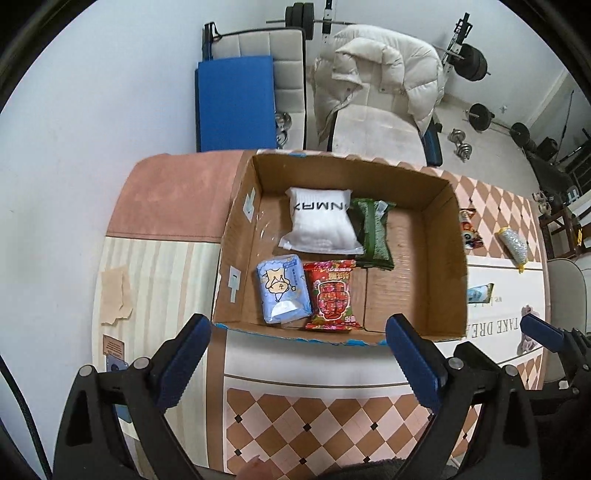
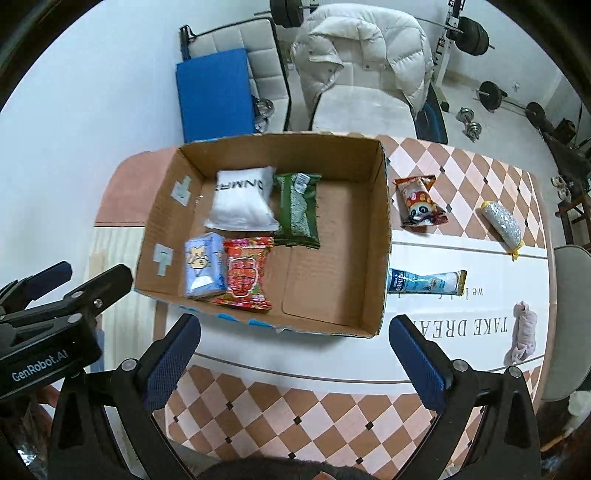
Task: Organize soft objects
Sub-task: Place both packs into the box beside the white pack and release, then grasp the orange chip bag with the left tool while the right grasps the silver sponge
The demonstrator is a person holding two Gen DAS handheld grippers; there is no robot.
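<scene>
An open cardboard box [image 1: 447, 258] [image 2: 382, 236] stands on the table. In it lie a white sock pack [image 1: 319, 221] [image 2: 240, 203], a green packet [image 1: 373, 232] [image 2: 297, 210], a light blue tissue pack [image 1: 282, 290] [image 2: 203, 267] and a red snack packet [image 1: 332, 295] [image 2: 245, 275]. To the right of the box lie a red panda snack bag [image 2: 419, 201], a silver mesh roll [image 2: 504, 223], a blue tube packet [image 2: 424, 282] and a pink soft toy [image 2: 522, 332]. My left gripper [image 1: 299, 334] is open and empty before the box. My right gripper [image 2: 293, 332] is open and empty.
The table [image 2: 295, 406] has a checked cloth with printed letters. Behind it stand a chair with a white puffer jacket [image 2: 358, 48], a blue mat [image 2: 214, 92] and gym weights [image 2: 469, 31]. A grey chair [image 2: 565, 325] stands at the right.
</scene>
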